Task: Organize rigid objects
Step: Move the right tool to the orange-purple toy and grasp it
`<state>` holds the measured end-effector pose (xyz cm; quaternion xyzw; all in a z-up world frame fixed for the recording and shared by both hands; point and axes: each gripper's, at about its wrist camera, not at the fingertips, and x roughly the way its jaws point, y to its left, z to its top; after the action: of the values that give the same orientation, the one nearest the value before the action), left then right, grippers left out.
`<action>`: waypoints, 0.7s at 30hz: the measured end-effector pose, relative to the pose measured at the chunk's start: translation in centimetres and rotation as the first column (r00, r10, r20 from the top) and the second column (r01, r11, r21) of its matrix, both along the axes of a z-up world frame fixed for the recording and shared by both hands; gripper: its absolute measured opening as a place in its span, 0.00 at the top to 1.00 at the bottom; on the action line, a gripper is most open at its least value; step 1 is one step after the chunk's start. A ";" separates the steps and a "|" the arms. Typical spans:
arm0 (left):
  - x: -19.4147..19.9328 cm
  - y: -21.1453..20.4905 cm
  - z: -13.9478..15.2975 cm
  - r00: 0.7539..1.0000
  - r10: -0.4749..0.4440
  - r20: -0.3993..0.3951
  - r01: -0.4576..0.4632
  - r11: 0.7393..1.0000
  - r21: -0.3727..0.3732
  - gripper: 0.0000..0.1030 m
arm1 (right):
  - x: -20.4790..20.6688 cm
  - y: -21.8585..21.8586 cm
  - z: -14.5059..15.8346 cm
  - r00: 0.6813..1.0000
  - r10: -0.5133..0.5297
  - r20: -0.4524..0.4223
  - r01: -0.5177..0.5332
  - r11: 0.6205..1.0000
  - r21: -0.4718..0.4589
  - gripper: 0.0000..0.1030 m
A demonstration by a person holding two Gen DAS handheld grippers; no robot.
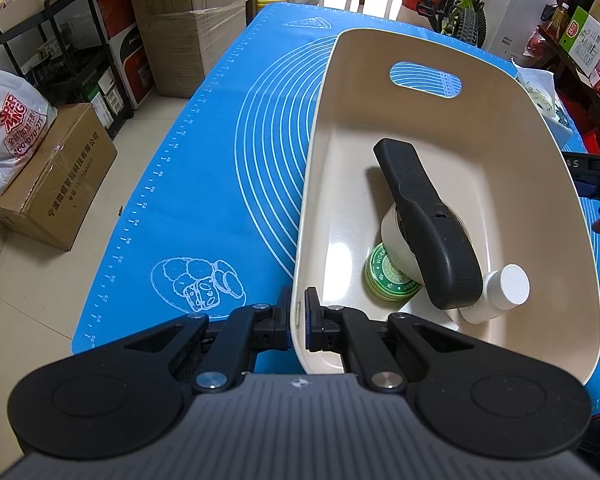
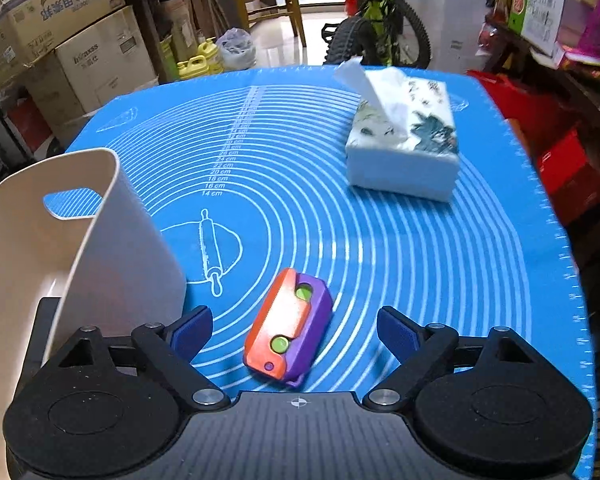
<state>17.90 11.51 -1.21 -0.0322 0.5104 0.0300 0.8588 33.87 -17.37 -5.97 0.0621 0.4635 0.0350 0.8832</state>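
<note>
Cream plastic bin (image 1: 500, 128) with a cut-out handle slot stands on the table's blue silicone baking mat (image 1: 220, 184); inside lie a black curved-handled tool (image 1: 428, 224), a roll of white tape (image 1: 394, 236), a round green tin (image 1: 384, 280) and a small white bottle (image 1: 504, 288). Left gripper (image 1: 298, 316) has its jaws pinched tight on the bin's near rim. Right gripper (image 2: 294, 330) hangs with jaws spread wide, gripping nothing, around an orange-and-purple plastic toy block (image 2: 288, 324) lying on the mat just beside the bin; a white tissue box (image 2: 404, 148) sits well apart
</note>
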 end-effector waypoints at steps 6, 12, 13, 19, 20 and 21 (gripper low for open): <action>0.0 -0.1 0.0 1.000 0.000 0.002 0.000 1.000 0.002 0.94 | 1.1 0.7 -1.6 0.999 0.030 -0.042 -0.031 0.999 -0.042 0.15; 0.0 -0.1 0.0 1.000 -0.001 0.002 0.001 1.000 0.002 0.94 | 1.2 1.8 -2.6 0.998 0.040 -0.045 -0.045 0.993 -0.112 0.24; 0.0 -0.1 0.0 1.000 0.000 0.002 0.000 1.000 0.001 0.94 | 1.2 2.0 -2.6 0.998 0.041 -0.044 -0.046 0.992 -0.121 0.25; 0.1 -0.1 0.1 1.000 -0.001 0.002 0.001 1.000 0.000 0.94 | 0.9 2.6 -2.0 0.999 0.031 -0.026 -0.034 0.991 -0.130 0.48; 0.1 -0.2 0.1 1.000 -0.002 0.002 0.002 1.000 0.001 0.94 | 0.9 2.7 -2.0 0.999 0.027 -0.028 -0.030 0.992 -0.124 0.50; 0.1 -0.2 0.1 1.000 -0.002 0.002 0.002 1.000 0.001 0.94 | 0.9 2.6 -2.0 0.999 0.022 -0.028 -0.025 0.992 -0.122 0.51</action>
<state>17.99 11.35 -1.10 -0.0315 0.5096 0.0295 0.8593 34.77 -14.76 -7.95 0.0029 0.4771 0.0162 0.8787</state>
